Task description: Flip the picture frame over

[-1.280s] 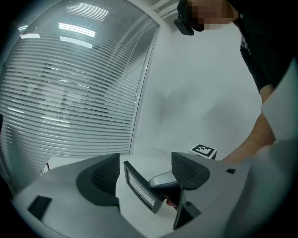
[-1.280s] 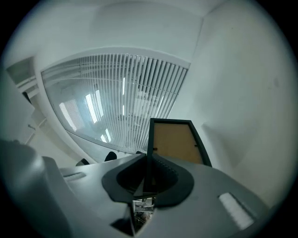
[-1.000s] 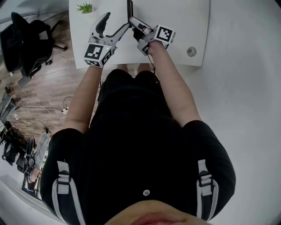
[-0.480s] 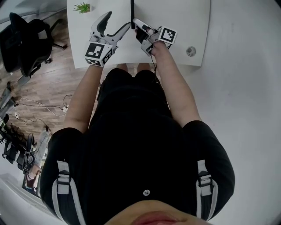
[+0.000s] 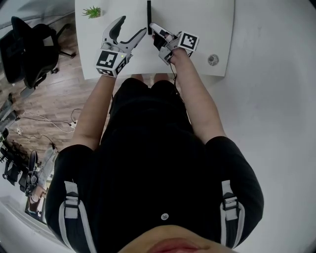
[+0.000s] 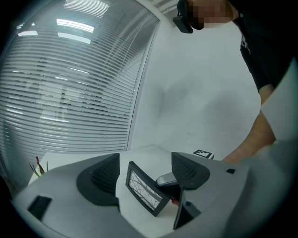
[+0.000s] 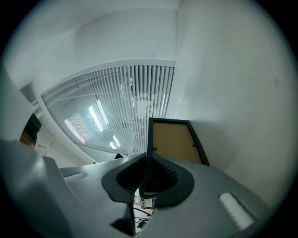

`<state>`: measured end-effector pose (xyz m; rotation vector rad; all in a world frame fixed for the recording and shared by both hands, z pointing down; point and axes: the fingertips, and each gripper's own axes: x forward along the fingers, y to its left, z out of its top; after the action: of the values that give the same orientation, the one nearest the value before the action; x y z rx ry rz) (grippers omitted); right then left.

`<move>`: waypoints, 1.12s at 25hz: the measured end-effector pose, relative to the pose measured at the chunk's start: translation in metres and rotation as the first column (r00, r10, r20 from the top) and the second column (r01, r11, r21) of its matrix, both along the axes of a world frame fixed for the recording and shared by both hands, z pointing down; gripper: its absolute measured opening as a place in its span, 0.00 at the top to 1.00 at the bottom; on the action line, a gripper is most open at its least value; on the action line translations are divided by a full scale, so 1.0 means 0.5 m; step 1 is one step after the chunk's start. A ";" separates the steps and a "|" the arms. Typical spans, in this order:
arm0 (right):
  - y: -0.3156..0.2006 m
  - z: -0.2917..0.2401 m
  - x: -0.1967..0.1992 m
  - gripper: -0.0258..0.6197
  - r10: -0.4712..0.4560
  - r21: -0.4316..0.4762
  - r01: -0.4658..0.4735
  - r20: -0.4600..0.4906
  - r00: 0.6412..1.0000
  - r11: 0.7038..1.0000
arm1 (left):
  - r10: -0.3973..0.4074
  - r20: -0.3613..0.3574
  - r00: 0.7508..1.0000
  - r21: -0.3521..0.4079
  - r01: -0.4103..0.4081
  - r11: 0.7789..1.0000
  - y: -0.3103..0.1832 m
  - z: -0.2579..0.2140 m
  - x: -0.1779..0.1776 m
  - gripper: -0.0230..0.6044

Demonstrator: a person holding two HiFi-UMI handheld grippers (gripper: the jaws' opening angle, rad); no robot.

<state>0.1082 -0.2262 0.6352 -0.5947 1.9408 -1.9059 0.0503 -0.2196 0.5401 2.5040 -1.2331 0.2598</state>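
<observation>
The black picture frame (image 5: 148, 17) stands on edge on the white table (image 5: 197, 29), a thin dark line in the head view. My right gripper (image 5: 152, 26) is shut on its near edge. In the right gripper view the frame (image 7: 174, 142) rises from between the jaws and shows its brown backing. My left gripper (image 5: 132, 23) is open just left of the frame and not touching it. The left gripper view shows the frame's picture side (image 6: 145, 189), tilted, between its wide-apart pads (image 6: 104, 174), with a right gripper finger (image 6: 166, 178) on the frame's edge.
A small green plant (image 5: 94, 10) stands at the table's far left corner. A round grommet (image 5: 213, 60) sits in the table near its right front. On the wooden floor to the left are a black office chair (image 5: 29, 47) and loose cables (image 5: 44, 123). Window blinds (image 6: 70, 93) lie beyond the table.
My right gripper and the frame have shifted slightly right and toward me. The left gripper has stayed put, still open.
</observation>
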 end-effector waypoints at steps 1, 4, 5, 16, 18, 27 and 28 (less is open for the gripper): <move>0.000 0.000 0.000 0.88 -0.001 0.001 0.001 -0.004 1.000 1.000 | 0.000 0.001 1.000 0.000 0.000 1.000 0.000 0.001 0.000 0.40; 0.000 0.000 0.001 0.88 -0.002 0.000 0.002 -0.005 1.000 1.000 | 0.001 0.004 1.000 -0.003 -0.001 1.000 0.000 0.007 0.000 0.40; -0.001 0.001 0.002 0.88 -0.002 0.000 0.002 -0.008 1.000 1.000 | 0.002 0.005 1.000 -0.004 -0.002 1.000 0.000 0.008 0.000 0.40; -0.003 0.000 0.005 0.88 0.006 0.004 -0.006 -0.030 1.000 1.000 | 0.029 0.056 0.998 -0.060 -0.025 0.998 0.006 0.057 0.013 0.40; -0.003 -0.002 0.003 0.88 0.004 0.005 -0.003 -0.033 0.999 1.000 | 0.032 0.056 0.998 -0.061 -0.029 0.998 0.009 0.062 0.021 0.40; -0.004 -0.005 0.003 0.88 -0.023 0.049 0.027 -0.075 0.997 0.998 | 0.051 0.056 0.997 -0.070 -0.047 0.996 0.012 0.081 0.037 0.40; -0.003 -0.005 0.004 0.88 -0.027 0.042 0.030 -0.079 0.997 0.999 | 0.048 0.053 0.997 -0.067 -0.045 0.997 0.010 0.079 0.038 0.40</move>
<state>0.1100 -0.2278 0.6329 -0.6413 2.0438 -1.8791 0.0695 -0.2147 0.5794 2.4871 -1.1682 0.3757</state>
